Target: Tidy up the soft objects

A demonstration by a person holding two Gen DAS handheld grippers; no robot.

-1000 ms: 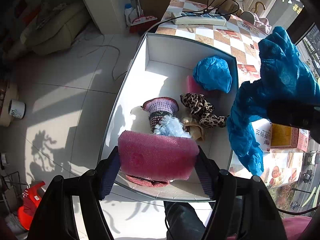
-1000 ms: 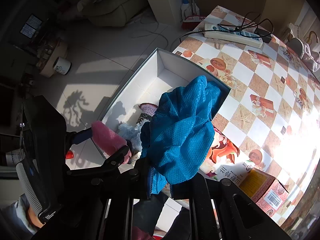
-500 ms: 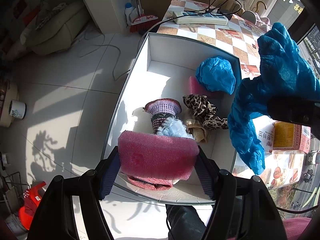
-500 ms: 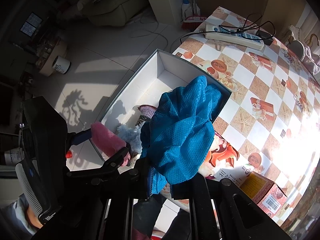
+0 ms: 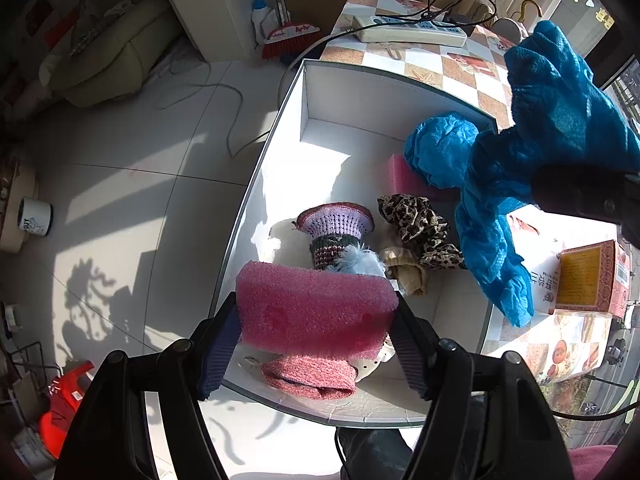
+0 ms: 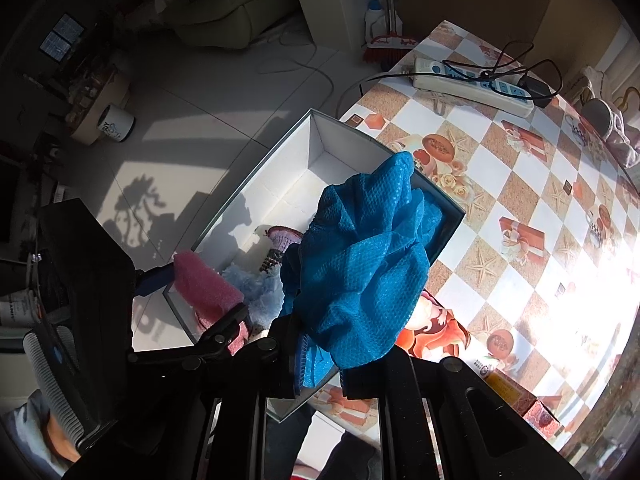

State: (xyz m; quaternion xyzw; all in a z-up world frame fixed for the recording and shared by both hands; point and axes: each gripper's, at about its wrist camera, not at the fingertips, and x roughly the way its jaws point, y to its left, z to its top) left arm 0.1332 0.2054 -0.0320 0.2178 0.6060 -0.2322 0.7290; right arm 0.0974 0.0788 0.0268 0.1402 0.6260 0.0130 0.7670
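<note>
My left gripper (image 5: 316,336) is shut on a pink foam pad (image 5: 314,308) and holds it above the near end of the white box (image 5: 344,92). My right gripper (image 6: 320,368) is shut on a blue mesh cloth (image 6: 360,264), held above the box's right rim; the cloth also shows in the left wrist view (image 5: 536,160). Inside the box lie a blue bundle (image 5: 440,152), a leopard scrunchie (image 5: 416,220), a knitted purple piece (image 5: 334,228), a pale fluffy item (image 5: 364,260), a beige item (image 5: 404,272) and a red knit piece (image 5: 310,376).
The box sits at the left edge of a checkered table (image 6: 520,168). A power strip (image 6: 472,84) with cables lies at the far end. A red and yellow carton (image 5: 592,276) stands right of the box. Tiled floor (image 5: 140,160) lies to the left.
Both grippers have drifted slightly toward the box with their loads still held. The blue cloth now hangs a little further over the right rim.
</note>
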